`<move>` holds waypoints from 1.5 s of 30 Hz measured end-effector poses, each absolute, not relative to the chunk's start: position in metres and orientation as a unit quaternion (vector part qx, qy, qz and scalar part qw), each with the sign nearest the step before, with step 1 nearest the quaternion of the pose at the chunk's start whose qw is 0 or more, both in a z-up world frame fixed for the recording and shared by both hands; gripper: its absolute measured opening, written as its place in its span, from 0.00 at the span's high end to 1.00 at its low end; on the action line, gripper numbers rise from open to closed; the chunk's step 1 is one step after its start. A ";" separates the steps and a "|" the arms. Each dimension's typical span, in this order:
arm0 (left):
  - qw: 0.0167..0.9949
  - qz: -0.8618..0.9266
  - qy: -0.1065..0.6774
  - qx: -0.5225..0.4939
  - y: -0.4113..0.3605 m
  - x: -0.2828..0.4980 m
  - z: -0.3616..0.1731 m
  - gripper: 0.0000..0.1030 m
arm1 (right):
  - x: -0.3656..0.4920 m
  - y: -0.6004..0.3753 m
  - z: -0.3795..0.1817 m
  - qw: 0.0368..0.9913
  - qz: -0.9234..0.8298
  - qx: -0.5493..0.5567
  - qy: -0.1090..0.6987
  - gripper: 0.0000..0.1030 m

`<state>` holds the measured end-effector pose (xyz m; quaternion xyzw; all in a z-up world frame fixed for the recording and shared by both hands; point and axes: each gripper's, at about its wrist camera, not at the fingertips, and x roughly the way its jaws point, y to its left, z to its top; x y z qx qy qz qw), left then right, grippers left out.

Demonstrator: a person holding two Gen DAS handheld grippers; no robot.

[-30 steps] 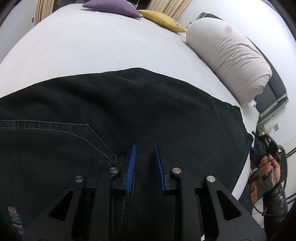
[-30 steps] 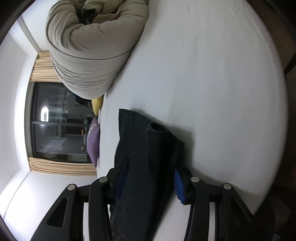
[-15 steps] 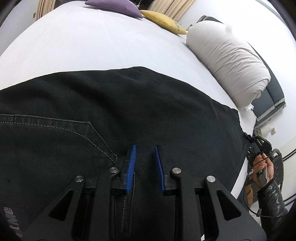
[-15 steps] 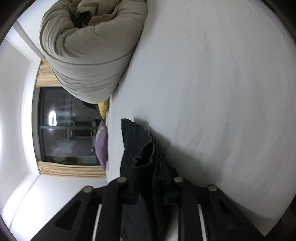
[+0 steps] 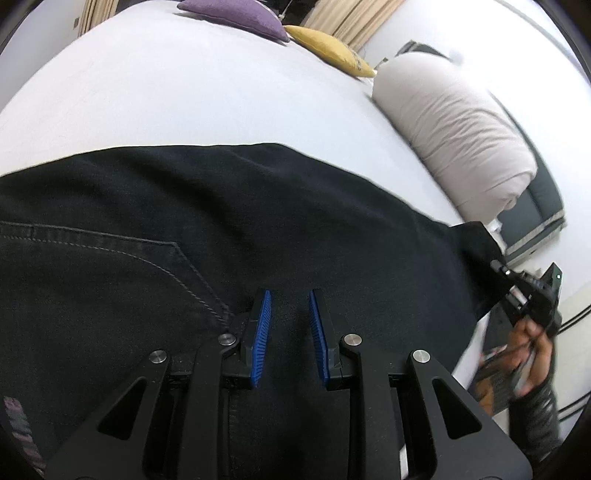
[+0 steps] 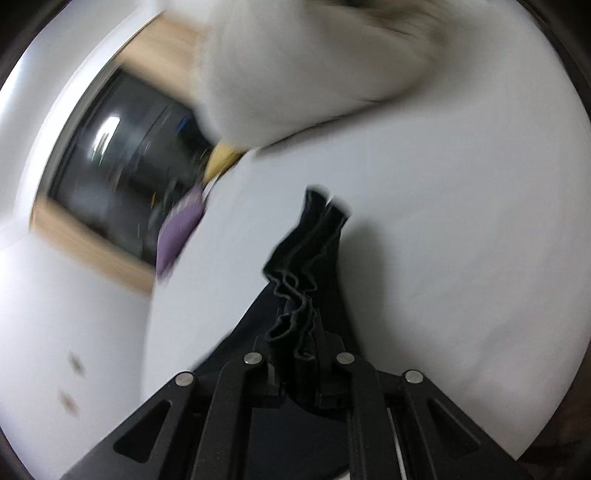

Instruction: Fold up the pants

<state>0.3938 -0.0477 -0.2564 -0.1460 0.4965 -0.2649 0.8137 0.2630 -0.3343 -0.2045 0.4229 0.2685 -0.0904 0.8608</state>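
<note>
Black denim pants (image 5: 258,206) lie spread across the white bed (image 5: 184,92), back pocket stitching at the left. My left gripper (image 5: 287,291) rests at the waist end, its blue pads (image 5: 262,325) narrowly apart with dark fabric bunched between them. In the right wrist view, my right gripper (image 6: 299,343) is closing its jaws on the gathered leg hem (image 6: 310,258), which is pinched in folds and lifted off the sheet. The left wrist view shows the same right gripper (image 5: 524,291) and the hand (image 5: 532,343) holding it at the pants' far right corner.
A rolled beige duvet (image 5: 454,129) lies along the right side of the bed. A purple pillow (image 5: 236,16) and a yellow pillow (image 5: 325,46) sit at the far end. A dark window (image 6: 122,177) with tan curtains is beyond. The bed's edge runs near the right hand.
The right gripper's jaws closed on the leg hem, then it rose and rolled, pulling the hem up off the sheet. The left gripper stayed put on the waist.
</note>
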 end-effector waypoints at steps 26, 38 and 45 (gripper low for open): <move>0.671 -0.362 0.595 -0.253 -0.125 0.445 -0.258 0.45 | 0.279 -0.036 -0.185 0.935 -0.021 -0.088 0.343 0.89; 0.698 -0.372 0.580 -0.194 -0.084 0.451 -0.244 0.92 | 0.273 0.004 -0.174 0.934 0.028 -0.154 0.322 0.89; 0.709 -0.348 0.582 -0.195 -0.038 0.450 -0.245 0.92 | 0.274 0.041 -0.181 0.922 0.077 -0.181 0.333 0.89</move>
